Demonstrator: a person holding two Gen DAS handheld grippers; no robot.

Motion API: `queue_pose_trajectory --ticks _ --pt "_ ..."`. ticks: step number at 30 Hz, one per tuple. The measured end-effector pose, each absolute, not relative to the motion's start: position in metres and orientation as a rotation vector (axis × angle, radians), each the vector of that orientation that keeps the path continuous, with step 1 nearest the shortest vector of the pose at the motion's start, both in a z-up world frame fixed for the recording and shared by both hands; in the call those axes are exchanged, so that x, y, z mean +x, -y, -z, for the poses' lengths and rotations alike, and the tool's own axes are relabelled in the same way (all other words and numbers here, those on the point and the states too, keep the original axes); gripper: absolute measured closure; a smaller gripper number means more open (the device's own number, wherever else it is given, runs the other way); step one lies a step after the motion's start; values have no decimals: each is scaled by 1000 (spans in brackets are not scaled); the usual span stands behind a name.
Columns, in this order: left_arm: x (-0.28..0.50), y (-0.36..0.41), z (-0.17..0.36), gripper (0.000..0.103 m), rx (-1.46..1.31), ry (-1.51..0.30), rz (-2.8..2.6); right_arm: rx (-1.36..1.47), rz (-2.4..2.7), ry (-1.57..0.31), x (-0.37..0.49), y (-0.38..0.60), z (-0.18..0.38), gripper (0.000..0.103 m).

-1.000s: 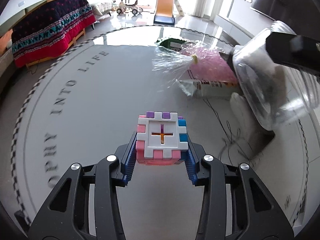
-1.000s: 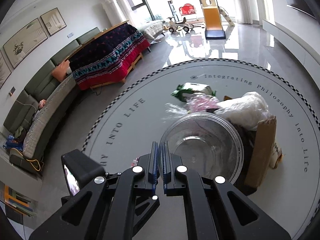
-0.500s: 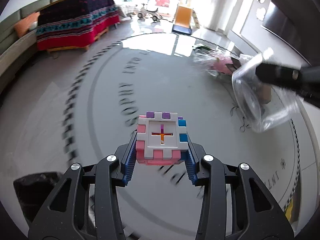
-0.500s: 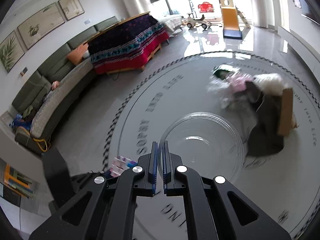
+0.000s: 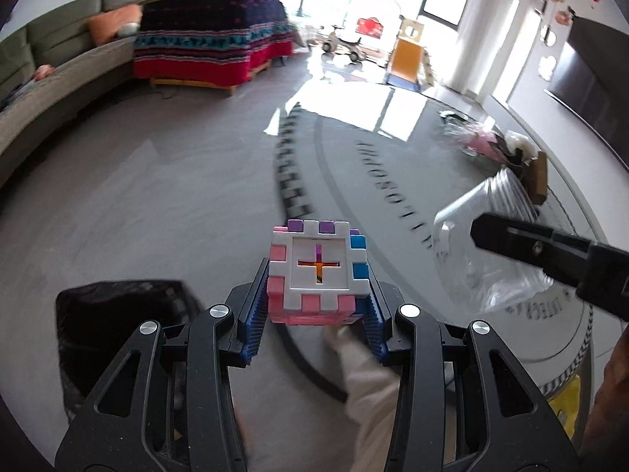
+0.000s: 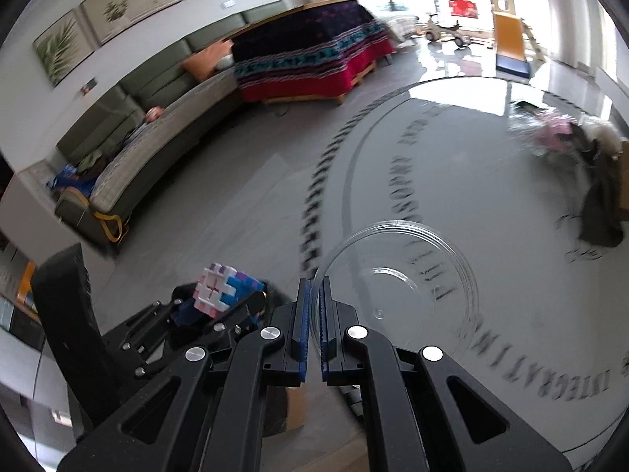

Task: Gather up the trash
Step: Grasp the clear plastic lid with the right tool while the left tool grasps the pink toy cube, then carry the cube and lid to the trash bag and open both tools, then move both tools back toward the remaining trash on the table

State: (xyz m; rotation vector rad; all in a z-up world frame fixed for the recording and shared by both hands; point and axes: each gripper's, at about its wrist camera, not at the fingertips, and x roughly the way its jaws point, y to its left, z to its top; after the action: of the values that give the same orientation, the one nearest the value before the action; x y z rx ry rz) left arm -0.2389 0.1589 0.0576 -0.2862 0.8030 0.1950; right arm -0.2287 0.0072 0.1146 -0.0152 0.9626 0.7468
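My left gripper (image 5: 319,306) is shut on a white, pink, blue and purple foam puzzle cube (image 5: 319,271), held above the grey floor. The cube also shows in the right wrist view (image 6: 222,289), low left. My right gripper (image 6: 312,322) is shut on the rim of a clear plastic bowl (image 6: 397,295). The bowl shows in the left wrist view (image 5: 487,244), at the right, with the right gripper's finger across it. A black bin bag (image 5: 114,322) lies open just left of and below the left gripper.
A heap of trash (image 5: 499,149) with pink wrapping, a white bag and brown cardboard lies far right on the round lettered floor circle (image 6: 511,181). A sofa (image 6: 157,137) and a bed with a red and dark blanket (image 5: 212,51) stand at the left and back.
Both grippers have swung left, away from the trash heap, carrying the cube and the bowl. The heap is now far off at the right, and the black bin bag has come into view.
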Motion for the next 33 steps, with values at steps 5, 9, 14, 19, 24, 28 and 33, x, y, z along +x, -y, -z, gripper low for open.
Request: queue_pose_trajectory --ticks 5,9,14,19,24,28,33 --pt "-282 -194 -48 61 -315 -812 -266 -62 -843 -1007 -266 -51 -97 98" --pt "-316 -225 -38 61 -340 -822 -339 -98 -914 -1060 -289 -86 -82 98" --pt "-358 -264 -21 61 -404 -836 -432 -170 -979 -1109 -320 -124 -66 98" --pt "-393 -288 -6 61 -449 -852 -507 -228 -1030 -1171 -342 -159 -48 98" --pt "-425 -316 9 17 -509 -879 -601 -271 -1068 -1318 -358 -204 -22 80" --pt "-444 -333 12 6 -539 -863 -703 -266 -1056 -1294 -366 -211 -23 53" --pt "-450 -339 16 6 -572 -867 -715 -263 -1062 -1262 -370 -201 -30 53"
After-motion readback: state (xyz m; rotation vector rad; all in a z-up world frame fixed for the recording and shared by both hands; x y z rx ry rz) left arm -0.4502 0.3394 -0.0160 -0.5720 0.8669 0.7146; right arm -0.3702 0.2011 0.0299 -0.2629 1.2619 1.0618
